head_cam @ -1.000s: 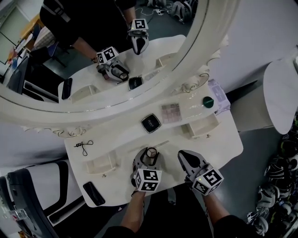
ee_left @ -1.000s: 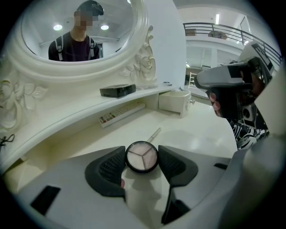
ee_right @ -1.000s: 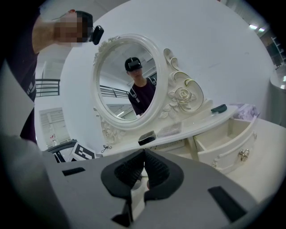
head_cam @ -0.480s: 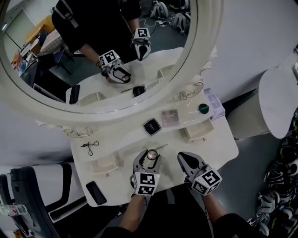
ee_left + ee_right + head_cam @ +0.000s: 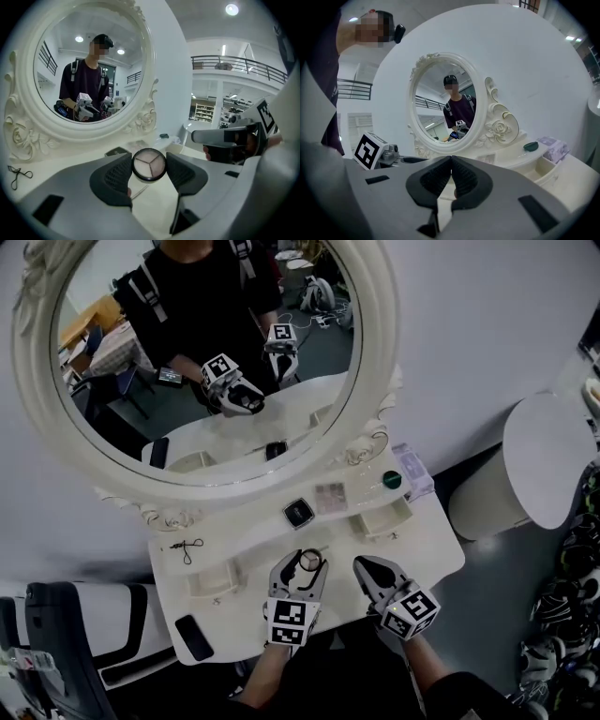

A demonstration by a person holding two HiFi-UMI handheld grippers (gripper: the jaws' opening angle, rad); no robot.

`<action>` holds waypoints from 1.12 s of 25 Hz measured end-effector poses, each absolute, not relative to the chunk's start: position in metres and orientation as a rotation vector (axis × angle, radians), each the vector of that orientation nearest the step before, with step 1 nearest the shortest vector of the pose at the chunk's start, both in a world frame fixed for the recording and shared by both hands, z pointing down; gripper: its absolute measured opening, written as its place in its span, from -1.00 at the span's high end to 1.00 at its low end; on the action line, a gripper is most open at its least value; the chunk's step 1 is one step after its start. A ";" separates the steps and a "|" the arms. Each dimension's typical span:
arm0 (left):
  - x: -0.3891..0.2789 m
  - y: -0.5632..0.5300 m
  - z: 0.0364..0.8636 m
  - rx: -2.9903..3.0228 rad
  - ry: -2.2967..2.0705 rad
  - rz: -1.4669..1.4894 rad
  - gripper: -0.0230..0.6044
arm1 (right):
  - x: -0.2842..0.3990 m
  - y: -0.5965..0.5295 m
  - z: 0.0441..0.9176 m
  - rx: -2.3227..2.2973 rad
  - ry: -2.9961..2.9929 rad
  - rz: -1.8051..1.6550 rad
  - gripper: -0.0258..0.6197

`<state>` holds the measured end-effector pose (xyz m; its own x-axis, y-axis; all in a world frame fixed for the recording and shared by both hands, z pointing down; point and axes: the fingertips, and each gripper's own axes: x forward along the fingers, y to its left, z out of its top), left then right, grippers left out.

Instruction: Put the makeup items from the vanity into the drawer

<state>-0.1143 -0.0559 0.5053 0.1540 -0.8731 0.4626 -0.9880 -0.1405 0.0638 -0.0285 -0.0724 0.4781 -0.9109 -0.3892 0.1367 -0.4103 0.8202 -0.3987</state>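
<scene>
White counter (image 5: 441, 549) holds most of the makeup: a black square compact (image 5: 298, 513), a pink palette (image 5: 330, 497), a green pot (image 5: 392, 480). The left hand-held gripper (image 5: 307, 562) pinches a round compact (image 5: 149, 164), not in a drawer yet. The right hand-held gripper (image 5: 451, 164) is pressed together, empty.

My left tongs (image 5: 307, 563) reach forward from my left forearm (image 5: 265, 673). Their jaws are closed on a round compact (image 5: 149, 164), pinched between the dark pads, and the left marker cube (image 5: 289, 622) faces up just behind them. My right tongs (image 5: 362, 565) sit just beside them, jaws pressed together with nothing between, angled slightly toward the left pair, with the right marker cube (image 5: 411, 612) tilted and my right forearm (image 5: 429, 669) coming in from below.
</scene>
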 end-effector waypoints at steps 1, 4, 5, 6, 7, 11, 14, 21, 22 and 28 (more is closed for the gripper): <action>-0.111 -0.056 0.499 2.100 -1.782 0.441 0.20 | -0.026 -0.073 0.475 0.657 -2.956 0.660 0.84; -0.101 -0.058 0.488 2.141 -1.777 0.427 0.20 | -0.019 -0.074 0.470 0.686 -2.966 0.652 0.84; -0.098 -0.059 0.487 2.151 -1.772 0.429 0.20 | -0.016 -0.074 0.470 0.695 -2.967 0.654 0.84; -0.095 -0.059 0.487 2.157 -1.765 0.434 0.20 | -0.014 -0.074 0.470 0.702 -2.967 0.657 0.85; -0.092 -0.059 0.489 2.160 -1.757 0.440 0.20 | -0.012 -0.074 0.470 0.709 -2.966 0.660 0.84; -0.085 -0.063 0.488 2.177 -1.730 0.430 0.20 | -0.009 -0.076 0.468 0.729 -2.970 0.656 0.84; -0.083 -0.064 0.487 2.184 -1.728 0.416 0.19 | -0.006 -0.077 0.470 0.738 -2.964 0.655 0.85; -0.074 -0.076 0.490 2.206 -1.694 0.430 0.19 | 0.003 -0.086 0.473 0.775 -2.953 0.665 0.85; -0.072 -0.078 0.491 2.212 -1.687 0.431 0.19 | 0.005 -0.088 0.473 0.784 -2.951 0.667 0.84; -0.054 -0.099 0.496 2.249 -1.636 0.450 0.20 | 0.024 -0.104 0.477 0.857 -2.935 0.682 0.84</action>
